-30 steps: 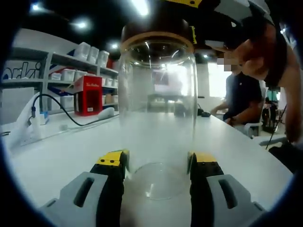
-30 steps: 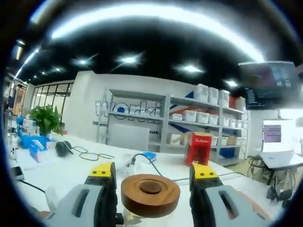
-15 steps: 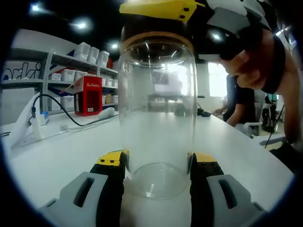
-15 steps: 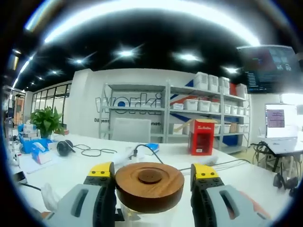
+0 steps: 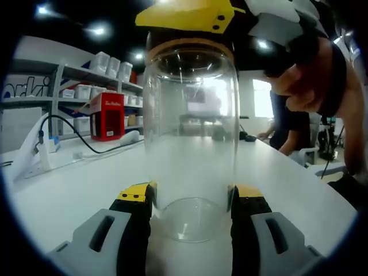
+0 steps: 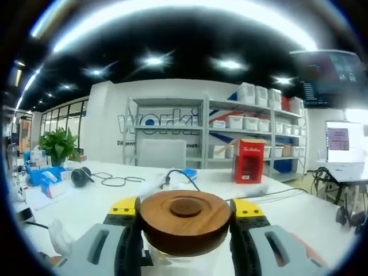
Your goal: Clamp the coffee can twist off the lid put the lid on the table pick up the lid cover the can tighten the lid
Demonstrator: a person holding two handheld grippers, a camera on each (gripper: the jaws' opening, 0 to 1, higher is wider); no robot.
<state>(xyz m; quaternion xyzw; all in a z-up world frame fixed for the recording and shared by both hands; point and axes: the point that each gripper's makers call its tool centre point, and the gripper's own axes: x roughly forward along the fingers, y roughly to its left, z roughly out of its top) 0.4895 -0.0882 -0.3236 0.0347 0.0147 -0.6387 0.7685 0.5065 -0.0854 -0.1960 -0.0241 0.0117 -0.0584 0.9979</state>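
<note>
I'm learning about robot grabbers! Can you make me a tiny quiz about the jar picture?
1. True or false: the left gripper is clamped on the jar.
2. What does the right gripper squeeze? A) red box B) lid C) plant
3. What is the lid made of?

Key: 1 true. 2 B. 3 Wood. The red box sits far back on the table.

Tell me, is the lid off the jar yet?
Not yet. Done: the left claw is clamped on the bottom of the glass jar, which stands on the white table. In hand: the right claw has its jaws against the sides of the wooden lid, which sits on the jar. Left: twisting it off, setting it on the table, then putting it back and tightening.
</note>
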